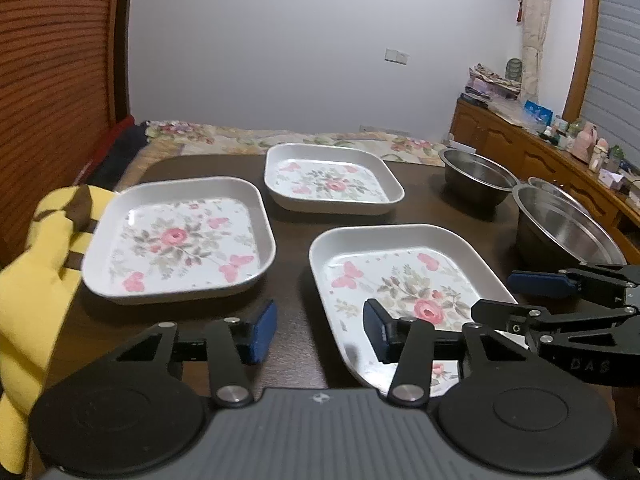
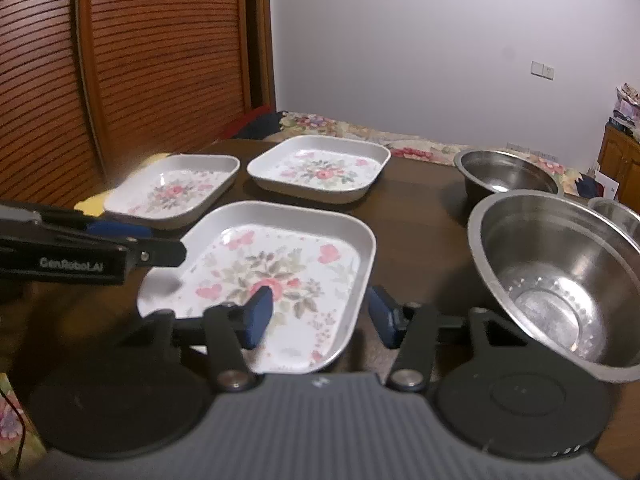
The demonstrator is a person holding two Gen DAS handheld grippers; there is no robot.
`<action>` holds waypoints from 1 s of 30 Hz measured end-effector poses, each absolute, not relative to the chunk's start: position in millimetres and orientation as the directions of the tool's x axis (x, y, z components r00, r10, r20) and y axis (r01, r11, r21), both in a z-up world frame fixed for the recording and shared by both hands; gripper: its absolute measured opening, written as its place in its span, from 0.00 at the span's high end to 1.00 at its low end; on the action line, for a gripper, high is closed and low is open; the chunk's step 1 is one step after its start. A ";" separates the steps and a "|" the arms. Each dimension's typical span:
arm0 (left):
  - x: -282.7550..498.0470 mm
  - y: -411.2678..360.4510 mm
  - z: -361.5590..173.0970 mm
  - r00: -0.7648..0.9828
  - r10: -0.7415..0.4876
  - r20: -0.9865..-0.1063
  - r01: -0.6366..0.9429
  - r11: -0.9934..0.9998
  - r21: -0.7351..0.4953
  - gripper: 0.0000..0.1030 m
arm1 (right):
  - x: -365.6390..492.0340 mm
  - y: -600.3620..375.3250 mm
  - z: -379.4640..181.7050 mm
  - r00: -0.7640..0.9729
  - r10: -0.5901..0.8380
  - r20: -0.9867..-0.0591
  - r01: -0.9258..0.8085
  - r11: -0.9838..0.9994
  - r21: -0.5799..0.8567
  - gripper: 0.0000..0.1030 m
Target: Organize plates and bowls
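Nearest floral plate (image 2: 276,280) sits at the front of the dark wooden table (image 2: 416,220). Left gripper (image 1: 320,330) straddles its left rim, right gripper (image 2: 320,314) its right rim; both have jaws apart, pads not pressing. Two more floral plates (image 1: 176,240) (image 1: 332,178) lie behind, apart. Steel bowls (image 2: 560,276) (image 1: 476,178) crowd the right edge. Yellow cloth (image 1: 40,280) at left edge; bed (image 1: 280,138), white wall (image 1: 300,40), louvred doors (image 2: 140,60) beyond.

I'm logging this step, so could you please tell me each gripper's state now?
Left gripper: open, straddling the left rim of the near plate.
Right gripper: open, straddling its right rim.
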State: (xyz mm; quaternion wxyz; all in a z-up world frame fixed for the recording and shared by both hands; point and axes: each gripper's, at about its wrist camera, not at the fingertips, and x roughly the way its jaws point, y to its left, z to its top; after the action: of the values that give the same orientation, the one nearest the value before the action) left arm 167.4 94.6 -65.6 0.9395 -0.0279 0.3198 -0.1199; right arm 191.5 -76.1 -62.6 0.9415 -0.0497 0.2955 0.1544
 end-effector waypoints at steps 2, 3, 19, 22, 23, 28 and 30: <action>169.7 95.2 -67.8 0.760 -0.257 -0.597 0.213 0.966 -0.145 0.57 | 192.7 -75.3 -64.4 0.775 0.257 -0.577 -0.317 0.948 -0.003 0.49; 170.6 95.5 -68.5 0.757 -0.263 -0.598 0.215 0.965 -0.151 0.58 | 193.1 -75.0 -65.1 0.774 0.256 -0.579 -0.317 0.949 -0.004 0.49; 177.3 93.4 -76.9 0.739 -0.287 -0.610 0.223 0.958 -0.180 0.87 | 203.7 -74.6 -74.2 0.758 0.253 -0.602 -0.319 0.948 -0.003 0.59; 174.9 94.5 -75.6 0.738 -0.286 -0.611 0.218 0.958 -0.185 0.90 | 204.8 -77.3 -75.0 0.755 0.267 -0.599 -0.323 0.946 0.015 0.64; 172.6 94.1 -73.7 0.740 -0.280 -0.612 0.218 0.960 -0.176 0.90 | 204.8 -78.5 -74.8 0.752 0.273 -0.600 -0.325 0.945 0.022 0.65; 158.1 98.5 -66.4 0.749 -0.283 -0.599 0.222 0.959 -0.175 0.90 | 200.8 -88.7 -72.3 0.726 0.320 -0.609 -0.334 0.938 0.095 0.71; 151.1 98.9 -64.1 0.752 -0.281 -0.596 0.222 0.960 -0.172 0.90 | 194.2 -89.3 -70.0 0.727 0.333 -0.601 -0.339 0.935 0.107 0.71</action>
State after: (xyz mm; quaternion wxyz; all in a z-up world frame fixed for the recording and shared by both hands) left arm 151.1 98.9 -64.1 0.9350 -0.0450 0.3252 -0.1345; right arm 194.2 -89.3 -70.0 0.9292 -0.0051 0.3222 0.1807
